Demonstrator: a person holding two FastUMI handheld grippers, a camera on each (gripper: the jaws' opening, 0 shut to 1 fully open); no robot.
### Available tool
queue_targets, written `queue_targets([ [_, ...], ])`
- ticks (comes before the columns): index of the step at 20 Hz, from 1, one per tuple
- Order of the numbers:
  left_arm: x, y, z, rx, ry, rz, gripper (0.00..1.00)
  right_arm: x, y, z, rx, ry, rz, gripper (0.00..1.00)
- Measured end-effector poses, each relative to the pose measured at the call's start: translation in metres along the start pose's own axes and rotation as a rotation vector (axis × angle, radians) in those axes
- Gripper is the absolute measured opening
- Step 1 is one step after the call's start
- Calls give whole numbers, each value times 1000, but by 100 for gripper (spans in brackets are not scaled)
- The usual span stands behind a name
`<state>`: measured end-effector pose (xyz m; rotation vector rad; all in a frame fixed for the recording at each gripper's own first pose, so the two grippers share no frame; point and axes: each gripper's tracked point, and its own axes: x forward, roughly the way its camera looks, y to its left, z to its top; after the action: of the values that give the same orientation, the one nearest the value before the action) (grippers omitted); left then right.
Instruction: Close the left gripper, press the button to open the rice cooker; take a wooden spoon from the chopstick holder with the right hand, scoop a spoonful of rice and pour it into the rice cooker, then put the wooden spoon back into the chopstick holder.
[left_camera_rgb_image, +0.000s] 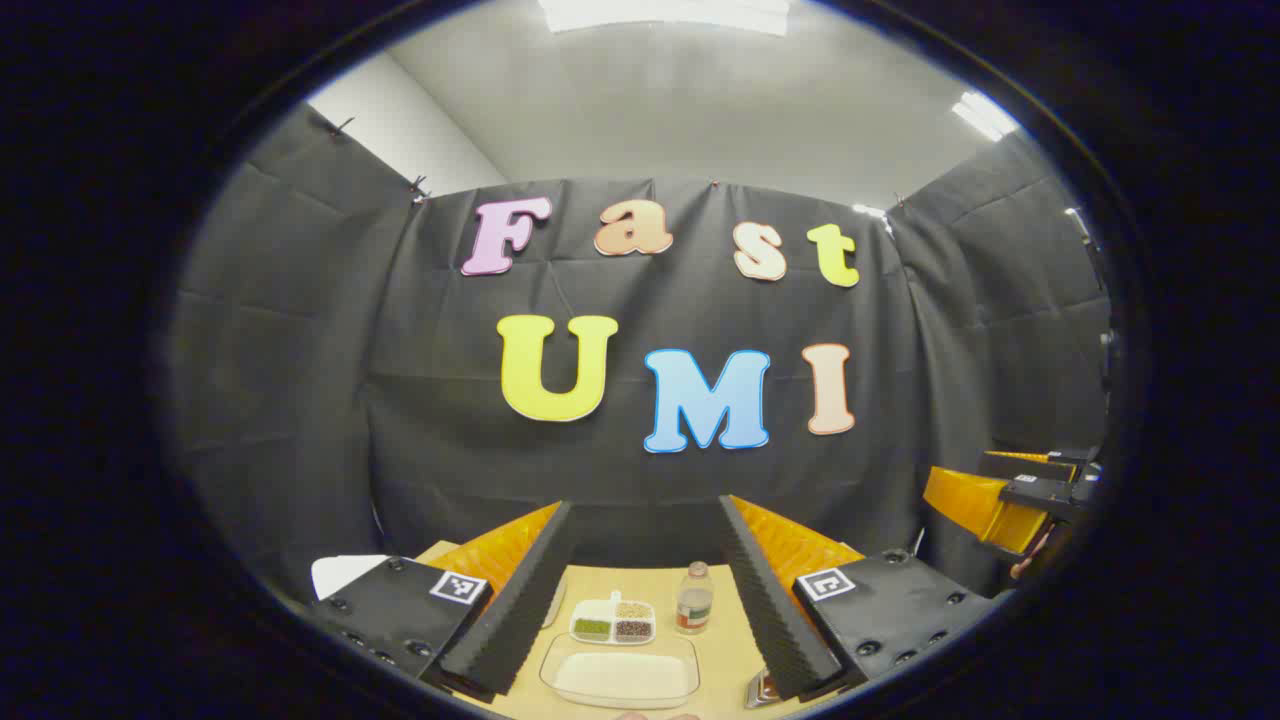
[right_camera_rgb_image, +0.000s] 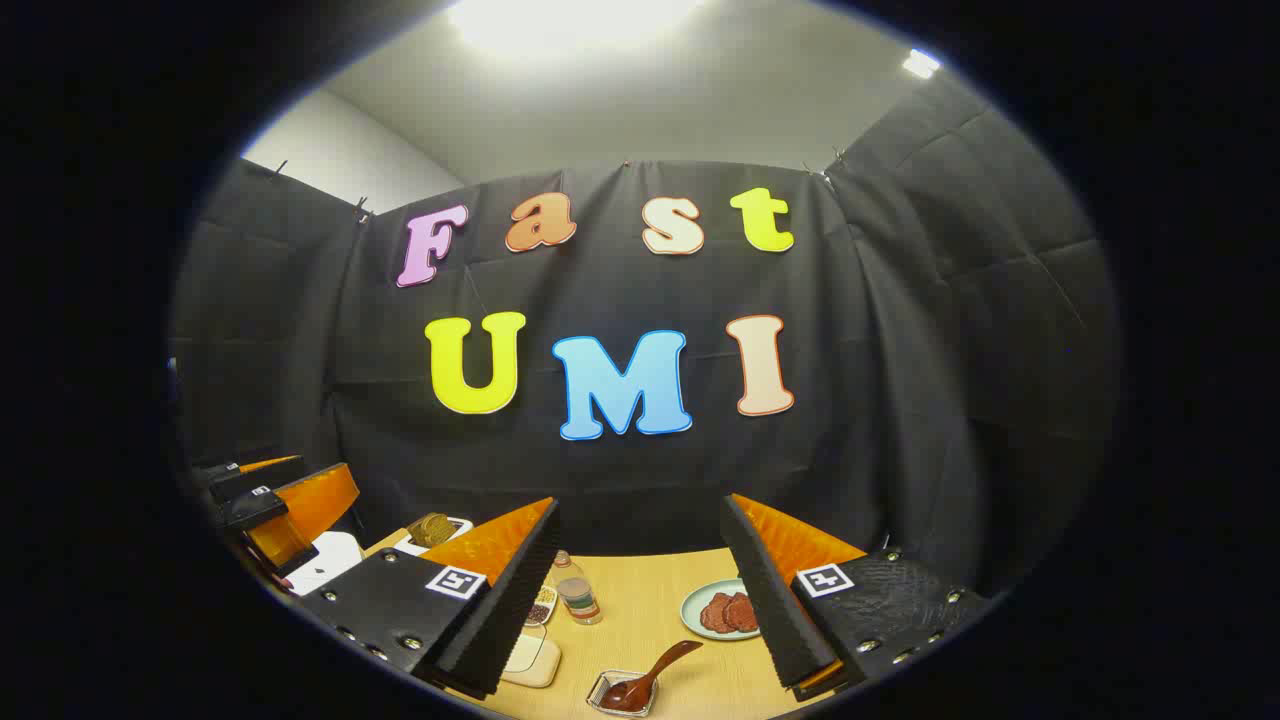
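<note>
Both tongs are held high above the desk and point toward the booth wall, a neutral starting pose from which either tool can descend.

The left tongs stand spread, holding nothing. The task requires them pressed together before pushing the button, so that step is judged not yet done. The white body at the left edge of the right gripper view is probably the rice cooker, on the left side where the left tongs can reach it.

The right tongs are also spread and empty. A wooden spoon lies with its bowl in a small square dish just below them. No chopstick holder can be identified.

The clear tray of rice sits centrally near the desk's front edge, with a divided dish and a small bottle behind it.
</note>
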<state>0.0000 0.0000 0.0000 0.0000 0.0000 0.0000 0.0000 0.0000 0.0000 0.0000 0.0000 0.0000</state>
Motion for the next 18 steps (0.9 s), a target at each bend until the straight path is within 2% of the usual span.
queue_targets([
  [7, 8, 3, -5, -23, 21, 2, 96, 4, 3, 0, -28, -7, -8, 97],
  [10, 12, 10, -4, 0, 21, 27, 96, 5, 3, -1, -27, -2, -11, 97],
  [18, 17, 12, -6, 11, 31, 28, 96, 6, 4, 2, -21, -8, -10, 97],
])
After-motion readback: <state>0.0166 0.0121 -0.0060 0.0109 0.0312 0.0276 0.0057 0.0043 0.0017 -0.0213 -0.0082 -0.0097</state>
